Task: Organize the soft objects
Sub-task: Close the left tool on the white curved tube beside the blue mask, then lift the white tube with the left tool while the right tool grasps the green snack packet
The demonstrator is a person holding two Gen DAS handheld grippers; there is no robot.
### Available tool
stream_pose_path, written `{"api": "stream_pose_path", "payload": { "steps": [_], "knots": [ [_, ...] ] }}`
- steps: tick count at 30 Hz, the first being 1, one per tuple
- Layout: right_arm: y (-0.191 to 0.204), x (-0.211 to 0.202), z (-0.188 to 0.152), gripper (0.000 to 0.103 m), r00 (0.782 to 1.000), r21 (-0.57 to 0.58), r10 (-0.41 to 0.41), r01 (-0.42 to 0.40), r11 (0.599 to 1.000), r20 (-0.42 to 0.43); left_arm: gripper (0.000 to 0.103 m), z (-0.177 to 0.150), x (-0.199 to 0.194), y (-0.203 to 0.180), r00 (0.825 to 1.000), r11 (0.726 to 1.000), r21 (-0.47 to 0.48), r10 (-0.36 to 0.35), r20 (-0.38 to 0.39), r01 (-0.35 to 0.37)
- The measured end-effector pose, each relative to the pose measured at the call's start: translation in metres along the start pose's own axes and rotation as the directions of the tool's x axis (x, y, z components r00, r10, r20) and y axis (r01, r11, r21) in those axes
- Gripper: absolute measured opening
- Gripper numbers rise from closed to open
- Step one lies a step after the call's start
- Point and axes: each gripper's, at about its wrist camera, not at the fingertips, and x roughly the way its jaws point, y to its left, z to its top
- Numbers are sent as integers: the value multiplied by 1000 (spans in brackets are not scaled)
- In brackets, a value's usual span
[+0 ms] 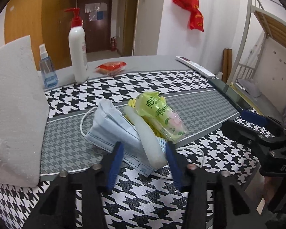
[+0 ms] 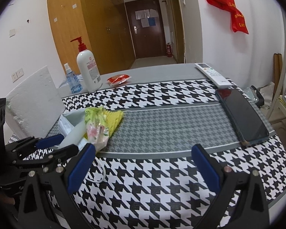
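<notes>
My left claw [image 1: 145, 152] is hanging released, its blue fingers straddling the near end of a soft pile at frame centre: pale blue pleated face masks [image 1: 112, 129], a white foam tube [image 1: 148, 139] and a green plastic tissue pack [image 1: 160, 114]. My right claw [image 2: 143, 152] is gaping wide over the black-and-white houndstooth tablecloth [image 2: 162, 181]. Only the right view is showing the dark phone [image 2: 242, 118] fully; a red pump bottle [image 1: 78, 53] is standing upper left.

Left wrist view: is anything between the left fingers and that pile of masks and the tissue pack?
Nothing visible. The left gripper is open, its fingers already flanking the near end of the white foam strip lying on the blue masks. The green tissue pack sits just behind, on top of the pile.
</notes>
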Motion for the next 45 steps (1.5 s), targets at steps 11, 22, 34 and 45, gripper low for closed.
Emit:
{"api": "stream_pose_path", "payload": {
  "steps": [11, 22, 34, 45],
  "knots": [
    [5, 0, 0, 102, 1000, -13, 6, -6, 1000, -1, 14, -1, 2, -2, 999, 999, 9, -37, -17, 37],
    [16, -2, 3, 102, 1000, -35, 11, -11, 999, 0, 11, -3, -32, 5, 994, 997, 43, -65, 83, 62],
    [43, 11, 8, 102, 999, -86, 47, -49, 995, -23, 11, -13, -57, 27, 992, 999, 19, -35, 124, 33],
    [67, 27, 17, 102, 997, -128, 74, -78, 989, -36, 11, -22, -66, 45, 990, 1000, 7, -17, 142, 16]
  ]
}}
